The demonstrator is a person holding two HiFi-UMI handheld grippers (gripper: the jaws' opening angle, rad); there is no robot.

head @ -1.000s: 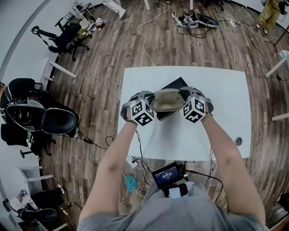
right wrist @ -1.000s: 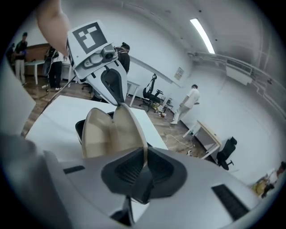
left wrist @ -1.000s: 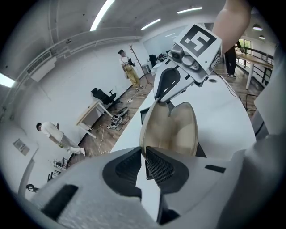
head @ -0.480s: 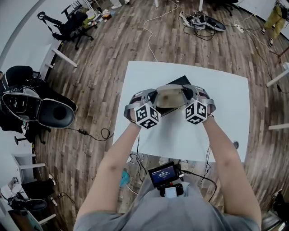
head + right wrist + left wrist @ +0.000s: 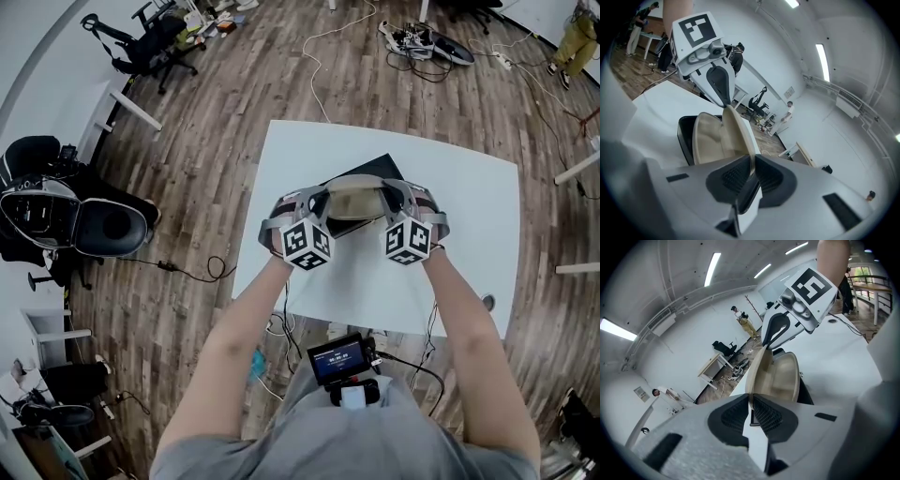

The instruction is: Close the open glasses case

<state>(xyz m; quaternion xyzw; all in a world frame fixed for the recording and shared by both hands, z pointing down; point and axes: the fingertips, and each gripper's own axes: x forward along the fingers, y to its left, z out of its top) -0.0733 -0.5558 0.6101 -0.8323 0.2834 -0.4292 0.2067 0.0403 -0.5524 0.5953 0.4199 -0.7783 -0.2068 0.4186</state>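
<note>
On the white table (image 5: 469,187), seen from the head view, the glasses case (image 5: 354,202) lies open at the middle. Its long axis runs left to right, straight between my two tools. My left claw (image 5: 319,202) is at its left end and my right claw (image 5: 386,199) at its right end, about equally close. A black flat thing (image 5: 370,172) sticks out beyond the case on the far side; I can't tell what it is.

Through the left gripper view, the left claw (image 5: 751,401) is nearly closed, its pads pinching the thin rim of the raised beige lid (image 5: 757,371). The hollow shell (image 5: 783,378) lies beside the lid, and the other tool bites the rim at the opposite end.

Through the right gripper view, the right claw (image 5: 751,171) is likewise clamped on the lid's rim, with the open shell to the picture's left.

I judge that closing means swinging both ends together, rolling the lid over the shell about that left-right axis.
</note>
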